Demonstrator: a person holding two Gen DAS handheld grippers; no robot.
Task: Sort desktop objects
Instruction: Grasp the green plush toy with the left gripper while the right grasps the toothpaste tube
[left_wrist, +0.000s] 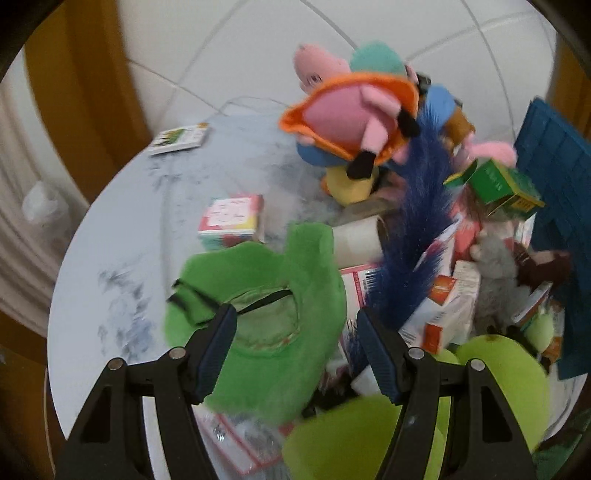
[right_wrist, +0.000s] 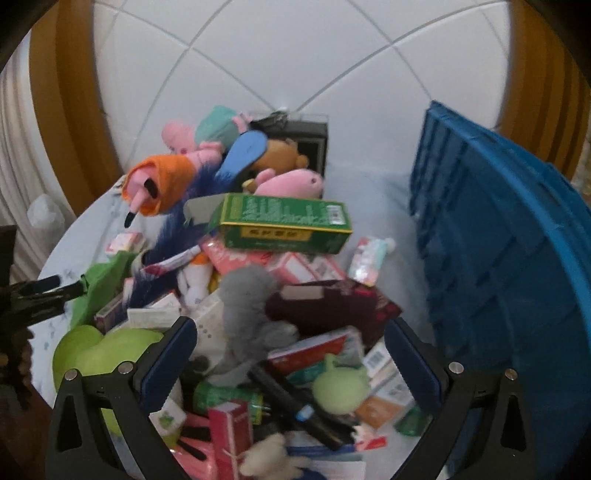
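Fingers on both grippers spread apart, nothing clamped between them. Left gripper (left_wrist: 295, 349) hung right over a fuzzy green plush (left_wrist: 258, 295) with a hole in its middle, pads not seen pressing it. Right gripper (right_wrist: 291, 360) hovered above the heap, a grey stuffed toy (right_wrist: 251, 314) showing between its fingers, not pinched. Whole mess piled on a pale round table (left_wrist: 122, 236): pink plush in an orange dress (left_wrist: 354, 114) up top, green carton (right_wrist: 284, 223) lying flat over red boxes, blue feathery thing (left_wrist: 417, 225) draped down the pile. Blue crate (right_wrist: 498, 258) tipped up just beside the heap, on the right. Bit blurry all round.
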